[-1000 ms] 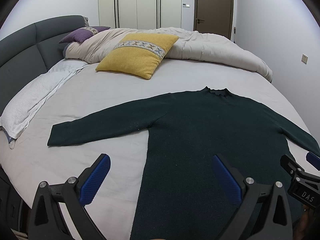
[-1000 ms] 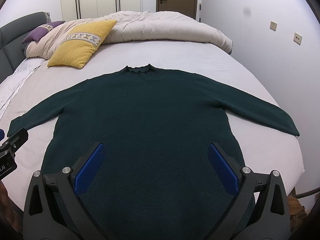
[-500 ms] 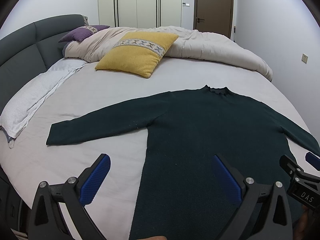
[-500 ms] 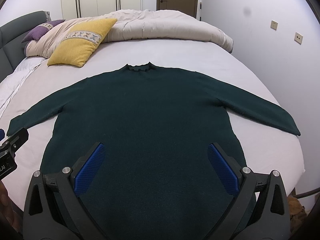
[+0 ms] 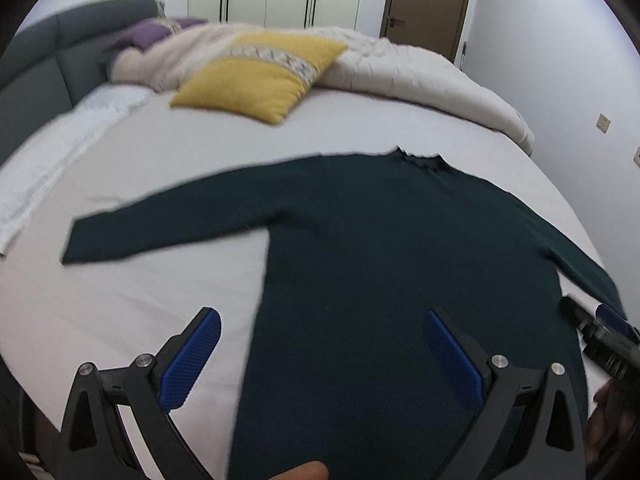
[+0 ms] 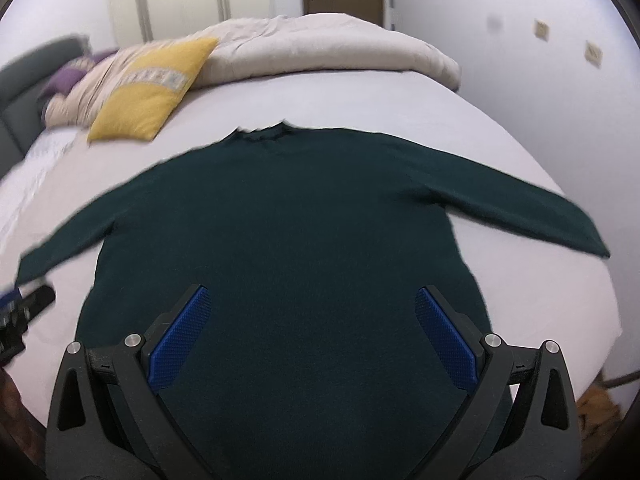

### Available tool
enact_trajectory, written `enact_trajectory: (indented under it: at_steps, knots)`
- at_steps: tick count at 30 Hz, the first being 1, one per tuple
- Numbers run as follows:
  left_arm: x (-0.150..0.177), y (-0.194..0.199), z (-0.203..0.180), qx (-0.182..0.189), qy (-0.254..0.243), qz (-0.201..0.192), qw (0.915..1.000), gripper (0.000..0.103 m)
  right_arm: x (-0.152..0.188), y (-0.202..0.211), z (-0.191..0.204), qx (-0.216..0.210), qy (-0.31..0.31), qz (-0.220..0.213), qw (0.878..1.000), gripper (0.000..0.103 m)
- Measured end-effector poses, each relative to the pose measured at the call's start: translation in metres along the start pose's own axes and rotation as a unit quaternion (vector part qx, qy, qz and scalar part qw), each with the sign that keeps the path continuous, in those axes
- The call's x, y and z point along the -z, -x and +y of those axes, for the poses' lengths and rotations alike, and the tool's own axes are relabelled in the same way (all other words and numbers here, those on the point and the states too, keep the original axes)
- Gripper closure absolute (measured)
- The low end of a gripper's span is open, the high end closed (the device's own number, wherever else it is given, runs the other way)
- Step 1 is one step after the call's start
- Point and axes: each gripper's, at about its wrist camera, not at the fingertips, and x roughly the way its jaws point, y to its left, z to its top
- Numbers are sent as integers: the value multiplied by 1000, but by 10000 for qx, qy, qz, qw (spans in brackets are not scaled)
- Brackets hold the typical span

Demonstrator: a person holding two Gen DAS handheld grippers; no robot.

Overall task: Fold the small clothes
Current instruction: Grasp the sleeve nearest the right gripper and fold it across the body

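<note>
1. A dark green sweater (image 6: pixel 288 240) lies flat on the bed (image 6: pixel 520 152), front down or up I cannot tell, with its neck towards the far side and both sleeves spread out to the sides.
2. The left hand-held gripper (image 5: pixel 320 360) hangs over the near left part of the sweater, its jaws wide apart and holding nothing; its left finger sits above bare sheet and its right finger above the body of the sweater.
3. The right hand-held gripper (image 6: pixel 312 336) hangs over the middle of the lower body, also wide open and empty, with both blue pads (image 6: pixel 180 340) above dark cloth.
4. Neither gripper touches the cloth as far as the views show, and both pictures are blurred.
5. A yellow pillow (image 5: pixel 260 76) and a bunched quilt (image 5: pixel 420 72) sit at the far end of the bed, well apart from the sweater.
6. Judged from this, no fold is made yet: the step in hand is the approach for the first grasp.
7. The next move likely calls for each gripper to reach a sleeve or hem edge, close on one layer pair cleanly, and carry it across the body.
8. The left sleeve (image 5: pixel 168 228) lies straight and clear, so it looks an easy first fold.
</note>
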Motion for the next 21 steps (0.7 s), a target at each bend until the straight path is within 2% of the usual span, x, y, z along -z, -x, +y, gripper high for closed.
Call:
enact_trajectory:
  at_steps: [3, 4, 6, 8, 10, 12, 13, 15, 17, 19, 21]
  knots:
    - [2, -10, -3, 192, 14, 127, 9997, 0, -10, -8, -70, -113, -814, -112, 9966, 0]
    - [3, -13, -5, 205, -22, 139, 9997, 0, -12, -10, -102, -169, -1218, -155, 9923, 0]
    - [3, -20, -9, 235, -65, 220, 9995, 0, -11, -17, -177, -253, -2200, -218, 9749, 0]
    - [1, -28, -14, 394, -39, 333, 9987, 0, -2, -25, -251, -207, -3130, -190, 9493, 2]
    - [-2, -38, -18, 679, 18, 333, 9971, 0, 12, -29, -319, -89, -3950, -280, 9182, 3]
    - [-5, -46, -22, 975, 148, 352, 9945, 0, 25, -33, -370, -31, -4489, -374, 8928, 6]
    - [-6, -49, -25, 1003, 177, 313, 9943, 0, 30, -36, -389, -25, -4706, -378, 8816, 7]
    - [-8, -54, -34, 987, 118, 183, 9949, 0, 35, -45, -423, -131, -5060, -446, 8613, 16]
    - [-9, -59, -45, 916, -40, 219, 9955, 0, 30, -53, -444, -247, -5202, -626, 8514, 15]
    - [-11, -70, -51, 820, -101, 469, 9955, 0, 25, -65, -455, -319, -5148, -696, 8539, 16]
    - [-13, -78, -49, 908, 53, 711, 9933, 0, 15, -81, -464, -385, -5128, -740, 8545, 17]
